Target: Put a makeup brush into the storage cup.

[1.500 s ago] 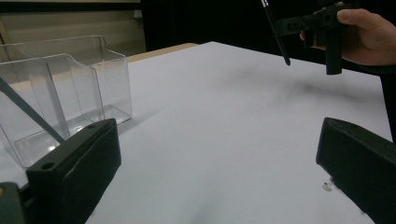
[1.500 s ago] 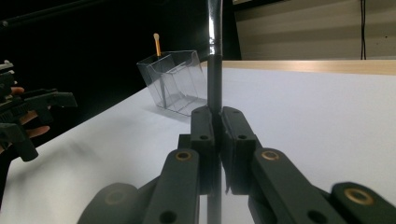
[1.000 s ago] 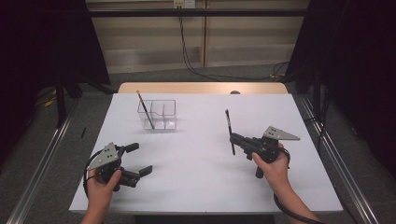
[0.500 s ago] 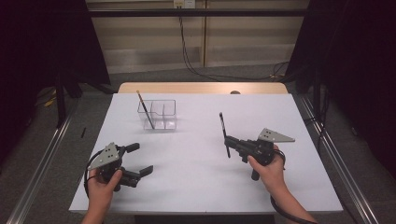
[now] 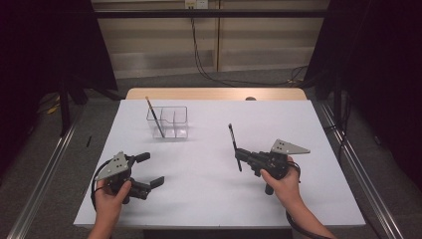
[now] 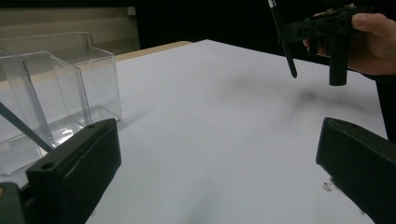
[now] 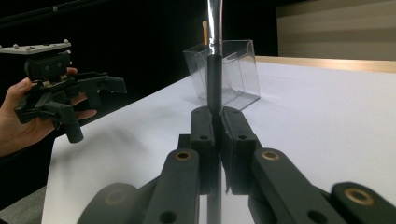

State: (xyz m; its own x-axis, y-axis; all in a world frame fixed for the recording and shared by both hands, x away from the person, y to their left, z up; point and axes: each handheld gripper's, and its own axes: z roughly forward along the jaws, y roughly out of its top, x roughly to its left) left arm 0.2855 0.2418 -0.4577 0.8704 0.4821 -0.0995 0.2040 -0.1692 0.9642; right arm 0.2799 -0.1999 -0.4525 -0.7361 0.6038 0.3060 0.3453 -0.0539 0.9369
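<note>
White table (image 5: 209, 199) from above: my right gripper (image 5: 240, 155) at four o'clock is clamped tight on a black brush (image 5: 234, 144); keep it upright toward the clear organizer (image 5: 168, 122) at eleven. Left gripper view: my left gripper (image 6: 215, 163) gapes wide, empty. Right gripper view: brush (image 7: 214, 88) pinched, organizer (image 7: 233, 74) at twelve.

thin black pen (image 5: 234, 145), near upright, tilted slightly, pinched mid-shaft, lifted above white table, clear of surface

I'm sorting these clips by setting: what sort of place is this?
Probably a lab recording station: a white-covered table ringed by dark curtains, with a fixed camera looking down on it and cables on the back wall.
</note>
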